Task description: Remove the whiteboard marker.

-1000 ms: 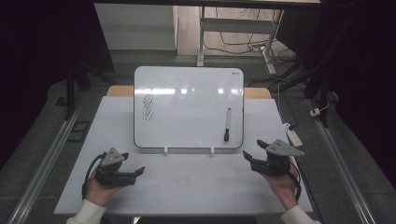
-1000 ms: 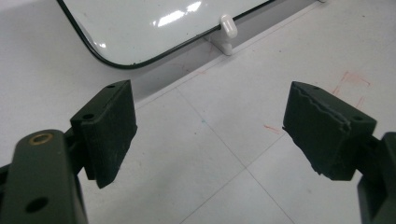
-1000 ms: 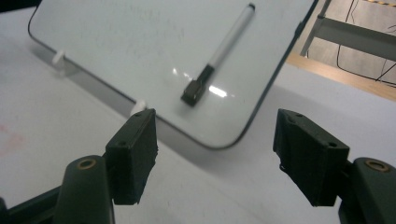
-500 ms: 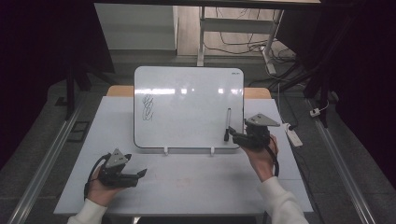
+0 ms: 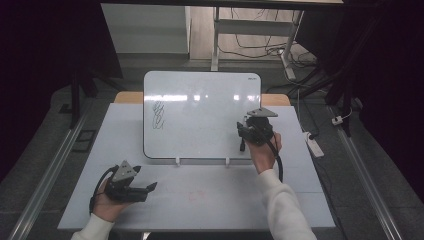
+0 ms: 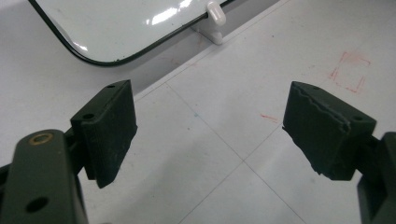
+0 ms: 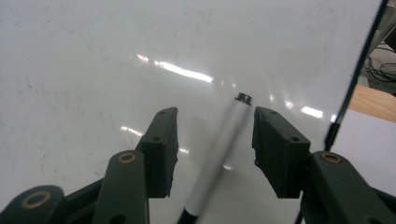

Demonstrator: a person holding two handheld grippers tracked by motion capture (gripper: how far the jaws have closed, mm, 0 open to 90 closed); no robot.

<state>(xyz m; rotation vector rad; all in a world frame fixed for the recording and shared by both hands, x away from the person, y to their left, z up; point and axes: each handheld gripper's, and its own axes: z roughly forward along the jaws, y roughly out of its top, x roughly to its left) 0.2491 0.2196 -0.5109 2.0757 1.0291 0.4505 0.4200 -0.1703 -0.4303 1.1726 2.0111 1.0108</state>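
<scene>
Dark floor and trailing cables lay beyond the pale counter [image 5: 200,200], where a whiteboard [image 5: 200,100] stood propped on two small white clips, a black scribble [image 5: 158,115] near its left edge. My right tongs [image 5: 246,131] hung over the board's right part, and their jaws had just been closing in around the marker [image 7: 219,154]. From the right gripper view, the marker's white barrel lay on the board between my two pads [image 7: 163,149], its dark tip pointing away from me. A gap showed on each side of the barrel, so the pads were not yet pressing on it and the marker was not gripped. My left tongs [image 5: 150,189] rested low on the counter near its front left, well apart from the board. Their jaws stood wide and released, with bare counter and some faint red marks [image 6: 348,74] between them.
</scene>
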